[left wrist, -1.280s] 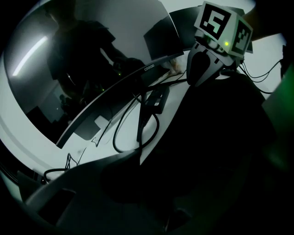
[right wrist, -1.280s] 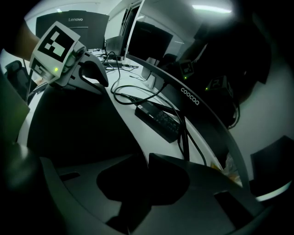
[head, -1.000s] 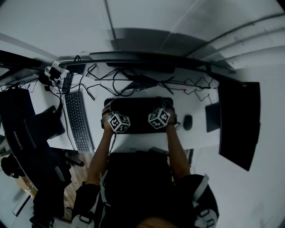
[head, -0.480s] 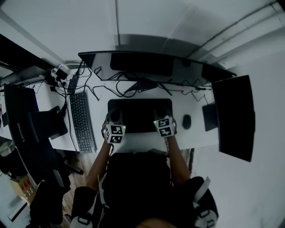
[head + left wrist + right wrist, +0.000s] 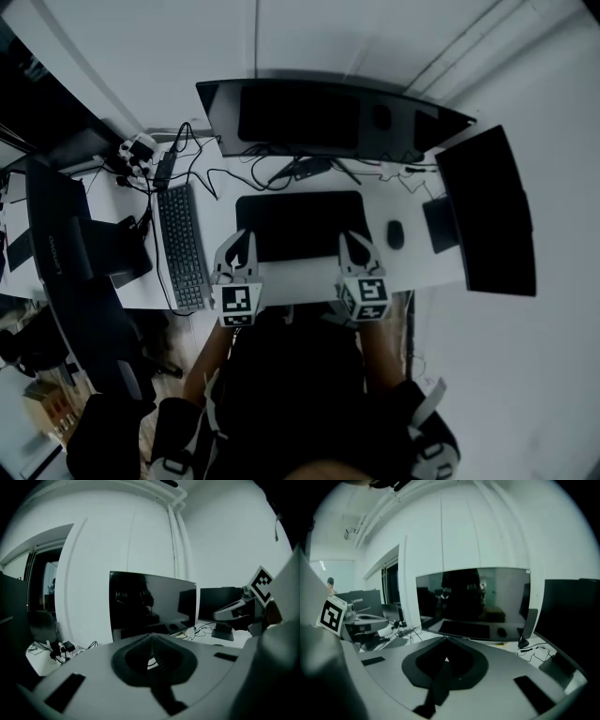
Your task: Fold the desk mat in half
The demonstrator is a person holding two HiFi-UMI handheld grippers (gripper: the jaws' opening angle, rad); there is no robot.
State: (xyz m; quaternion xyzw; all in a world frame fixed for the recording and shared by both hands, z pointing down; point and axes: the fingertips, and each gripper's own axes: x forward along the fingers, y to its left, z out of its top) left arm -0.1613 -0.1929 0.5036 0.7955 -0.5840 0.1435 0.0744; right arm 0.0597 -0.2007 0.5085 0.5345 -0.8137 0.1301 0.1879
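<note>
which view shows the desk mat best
The head view: from above, nearly the whole desk mat lies flat and unfolded before the monitor. The right gripper view shows it only as a shallow dark strip beyond its jaws; the left gripper view barely shows a sliver.

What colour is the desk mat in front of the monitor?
The desk mat is plain black, no pattern visible; the head view shows it best.

Kbd left; mouse right; curved monitor behind; cables.
</note>
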